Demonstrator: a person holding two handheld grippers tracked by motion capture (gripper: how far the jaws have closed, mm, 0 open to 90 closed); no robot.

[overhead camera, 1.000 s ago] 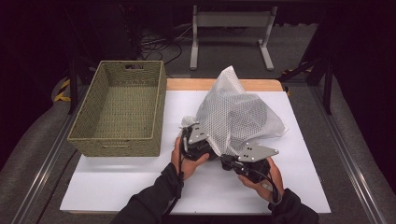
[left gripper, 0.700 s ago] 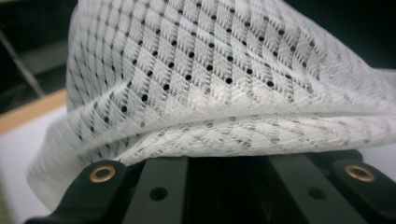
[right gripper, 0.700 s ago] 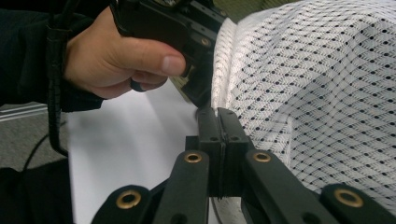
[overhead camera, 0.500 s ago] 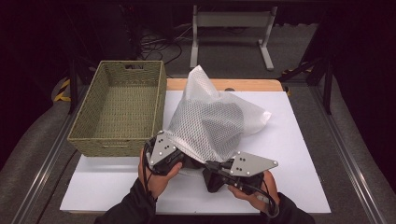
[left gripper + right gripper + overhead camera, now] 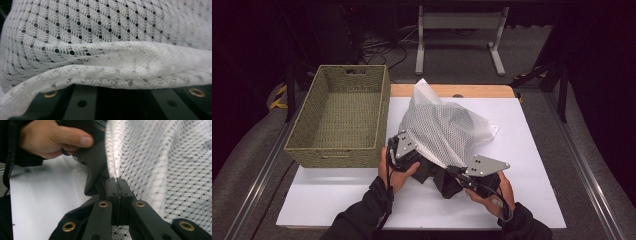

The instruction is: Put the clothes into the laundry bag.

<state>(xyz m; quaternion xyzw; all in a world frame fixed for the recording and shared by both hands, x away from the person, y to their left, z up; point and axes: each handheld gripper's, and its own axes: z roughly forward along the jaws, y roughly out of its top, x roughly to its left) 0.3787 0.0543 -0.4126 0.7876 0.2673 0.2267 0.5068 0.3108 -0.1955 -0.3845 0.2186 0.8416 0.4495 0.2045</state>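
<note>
A person is working a white mesh bag at the middle of a white table, right of a basket. The right gripper is pinching the bag's edge fully closed, likely holding its mouth. The left gripper, jaws just widening, is lying under a fold; its grip is unclear.

Bright table, dark surroundings, soft close-ups

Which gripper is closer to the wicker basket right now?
Left. The left gripper sits just off the wicker basket's near right corner; the right gripper is farther right, across the mesh bag.
</note>
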